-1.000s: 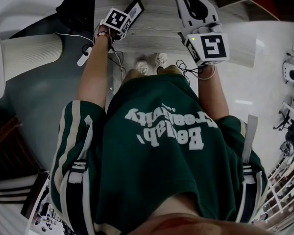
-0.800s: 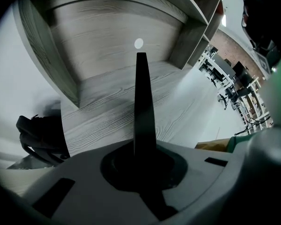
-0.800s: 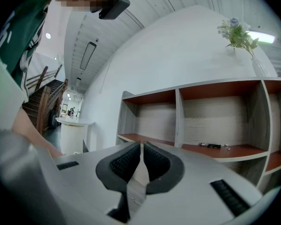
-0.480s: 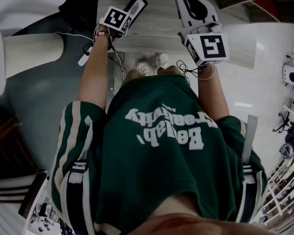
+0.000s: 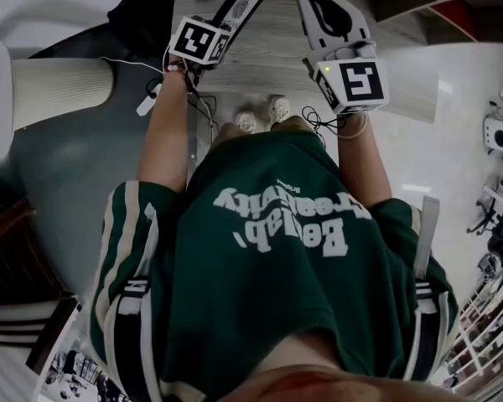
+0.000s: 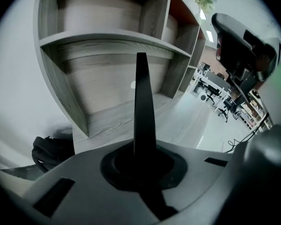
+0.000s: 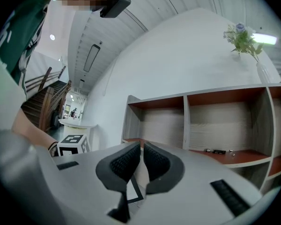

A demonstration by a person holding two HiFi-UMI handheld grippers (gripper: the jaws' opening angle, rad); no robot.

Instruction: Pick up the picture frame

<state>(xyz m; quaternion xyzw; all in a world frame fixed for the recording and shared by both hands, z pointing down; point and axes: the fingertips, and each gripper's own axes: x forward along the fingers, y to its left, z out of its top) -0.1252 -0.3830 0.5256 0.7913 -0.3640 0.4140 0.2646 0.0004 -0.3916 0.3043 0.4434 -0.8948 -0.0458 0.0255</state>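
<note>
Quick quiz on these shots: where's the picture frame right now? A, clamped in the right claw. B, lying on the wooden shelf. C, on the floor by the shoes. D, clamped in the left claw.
D: the left gripper view shows the picture frame edge-on, pinched in the left claw, and in the head view it sticks out beyond that claw, clear of the shelf.

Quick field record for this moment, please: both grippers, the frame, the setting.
left gripper: shut on the frame
frame: dark, thin, seen edge-on in the left gripper view, with the shelf behind it
right gripper: shut, nothing held
shelf: grey wood, open bays
task state: frame gripped
</note>
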